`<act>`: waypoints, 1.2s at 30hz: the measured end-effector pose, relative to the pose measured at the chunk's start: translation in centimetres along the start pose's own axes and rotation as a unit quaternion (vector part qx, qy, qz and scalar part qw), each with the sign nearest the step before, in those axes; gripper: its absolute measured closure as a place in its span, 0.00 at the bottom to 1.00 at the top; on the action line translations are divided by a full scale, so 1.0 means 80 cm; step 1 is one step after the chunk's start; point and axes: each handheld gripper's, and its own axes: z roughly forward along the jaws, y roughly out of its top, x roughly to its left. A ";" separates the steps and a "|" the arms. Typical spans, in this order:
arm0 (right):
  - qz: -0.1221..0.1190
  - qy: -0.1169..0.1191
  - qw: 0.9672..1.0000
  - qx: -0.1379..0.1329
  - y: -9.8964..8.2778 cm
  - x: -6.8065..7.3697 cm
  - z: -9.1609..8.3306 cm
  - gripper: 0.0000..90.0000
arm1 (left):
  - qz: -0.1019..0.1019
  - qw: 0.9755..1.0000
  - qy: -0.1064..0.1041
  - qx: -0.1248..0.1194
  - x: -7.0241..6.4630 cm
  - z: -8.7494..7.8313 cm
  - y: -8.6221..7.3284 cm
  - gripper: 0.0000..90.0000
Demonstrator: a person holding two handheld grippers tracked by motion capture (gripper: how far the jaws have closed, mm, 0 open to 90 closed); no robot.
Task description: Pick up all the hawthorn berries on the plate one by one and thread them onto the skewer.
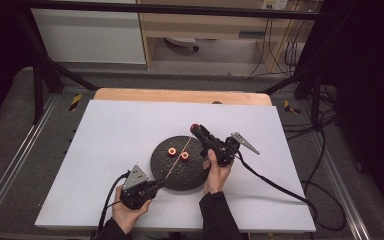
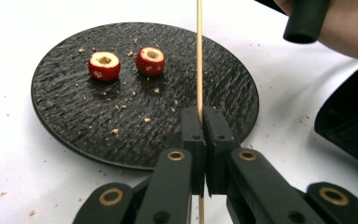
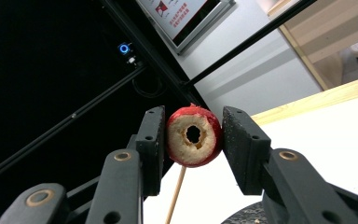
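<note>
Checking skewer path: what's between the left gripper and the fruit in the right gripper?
High view: skewer spans the plate, passing between two red fruit pieces.

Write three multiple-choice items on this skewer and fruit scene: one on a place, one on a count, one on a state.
1. Where do the loose red fruit pieces lie?
A. on the black plate
B. on the white table
C. on the floor

2. How many pieces lie there?
A. one
B. two
C. four

3. What does the left claw do?
A. stands open
B. grips a fruit piece
C. is shut on the skewer

Key: 1 A, both sit on the dark plate; 2 B, two show there; 3 C, its jaws pinch the thin stick, while the right claw holds a cored fruit piece.
</note>
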 end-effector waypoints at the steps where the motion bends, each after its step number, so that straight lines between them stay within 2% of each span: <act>1: -0.001 0.000 1.000 0.000 -0.001 0.000 0.000 0.68 | -0.001 1.000 0.001 0.000 -0.001 0.001 0.001 0.98; 11: 0.004 0.005 1.000 0.010 -0.005 0.002 -0.002 0.68 | -0.010 1.000 0.007 -0.009 -0.008 0.011 0.013 0.98; 20: 0.003 0.011 1.000 0.022 -0.013 0.005 -0.005 0.68 | -0.019 1.000 0.004 -0.012 -0.008 0.021 0.036 0.98; 36: -0.010 0.009 0.998 0.069 -0.038 0.009 -0.011 0.68 | -0.026 1.000 0.001 -0.008 0.000 0.043 0.063 0.98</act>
